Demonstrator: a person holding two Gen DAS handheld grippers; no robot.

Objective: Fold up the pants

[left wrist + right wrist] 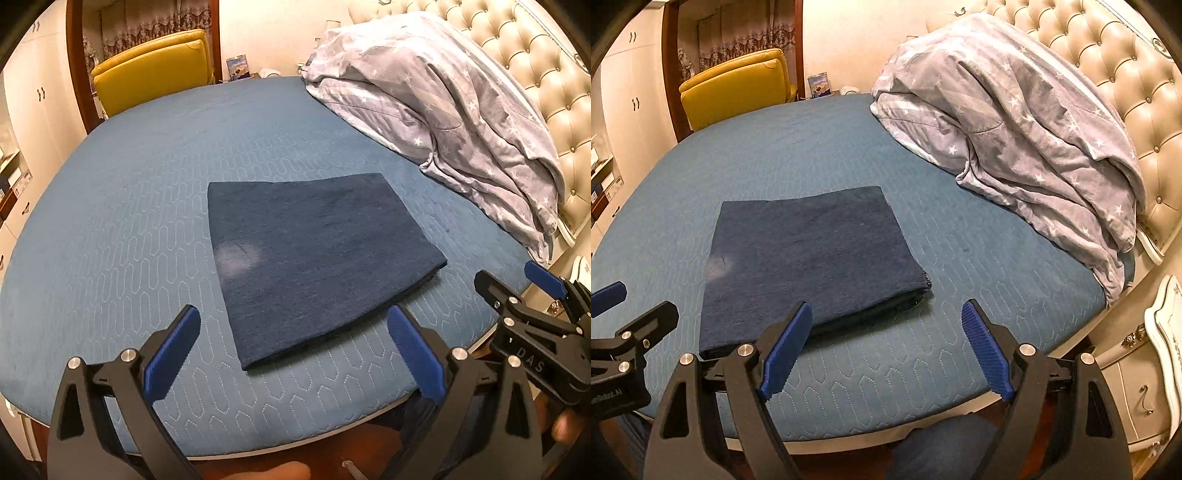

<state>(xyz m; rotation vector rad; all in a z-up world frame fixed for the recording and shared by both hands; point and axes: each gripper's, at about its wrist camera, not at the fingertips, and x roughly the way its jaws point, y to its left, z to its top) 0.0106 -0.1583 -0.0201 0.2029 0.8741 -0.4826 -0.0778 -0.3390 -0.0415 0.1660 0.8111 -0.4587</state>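
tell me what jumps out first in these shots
The dark blue pants lie folded into a neat rectangle on the teal bed. A rumpled grey star-print duvet is heaped by the tufted headboard. Both hand-held grippers, left and right, are open, gripping nothing.

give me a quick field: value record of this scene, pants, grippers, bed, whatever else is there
pants: dark blue pants, folded into a flat rectangle, lying on the bed
bed: blue quilted bed, pants near its front edge
left gripper: left gripper open, empty, above the near edge of the pants, not touching
right gripper: right gripper open, empty, near the right front corner of the pants
duvet: grey starred duvet bunched against the headboard
chair: yellow chair beyond the far side of the bed
task state: fold looks finished
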